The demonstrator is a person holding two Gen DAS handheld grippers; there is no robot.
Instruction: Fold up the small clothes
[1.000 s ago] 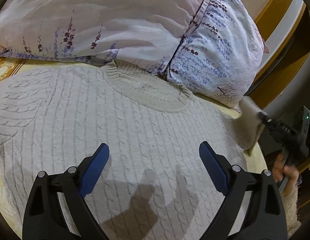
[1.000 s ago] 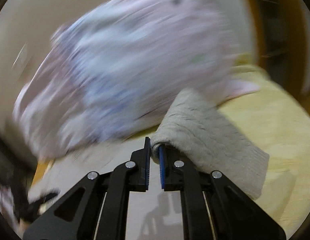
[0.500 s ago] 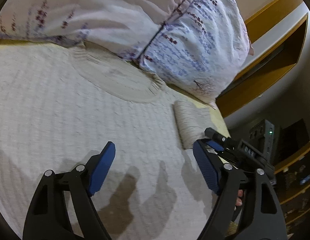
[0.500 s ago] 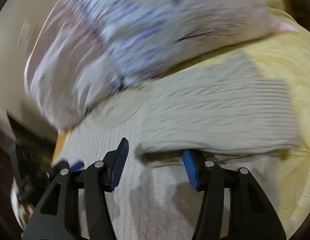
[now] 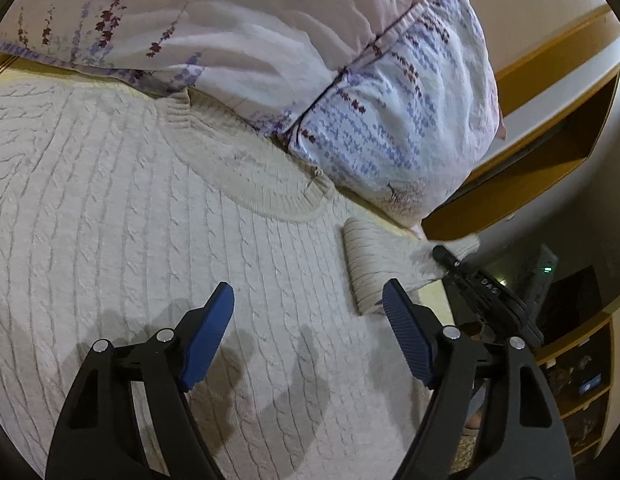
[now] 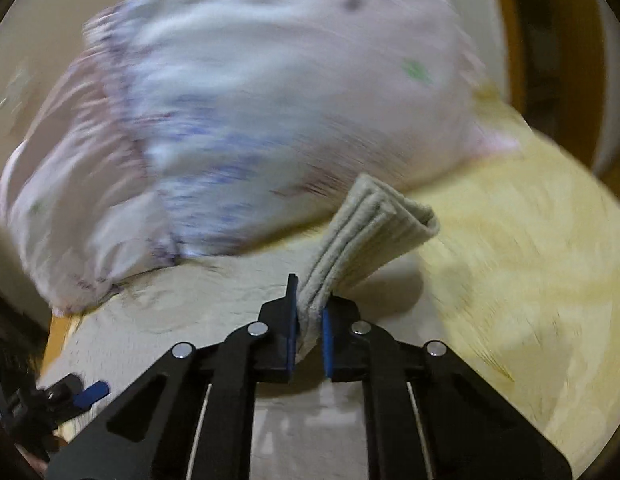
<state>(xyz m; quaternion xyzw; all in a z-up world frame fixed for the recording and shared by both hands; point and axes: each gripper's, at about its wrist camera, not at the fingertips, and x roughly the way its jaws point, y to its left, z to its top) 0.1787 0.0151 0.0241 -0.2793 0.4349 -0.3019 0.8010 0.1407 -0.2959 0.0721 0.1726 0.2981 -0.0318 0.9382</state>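
A cream cable-knit sweater (image 5: 150, 220) lies spread on the bed, its collar (image 5: 246, 172) toward the pillows. My left gripper (image 5: 308, 296) hovers over the sweater's chest; its jaws are closing, with only the flat knit below them and nothing pinched. The right sleeve (image 5: 374, 256) lies folded in over the sweater's edge. My right gripper (image 6: 310, 300) is shut on the sleeve's ribbed cuff (image 6: 374, 232), which stands up bunched from the pads. In the left wrist view the right gripper (image 5: 444, 256) shows at the sleeve's end.
Two floral pillows (image 5: 270, 40) press against the collar and fill the blurred right wrist view (image 6: 250, 100). Yellow bedsheet (image 6: 510, 260) lies to the right of the sweater. A wooden headboard shelf (image 5: 550, 120) and a dark shelf unit (image 5: 582, 380) stand beyond the bed's edge.
Half a second ago the right jaws stood open over the flat sleeve; now they are shut on its cuff, which stands raised. The left gripper rolled slightly and its jaws narrowed a little.
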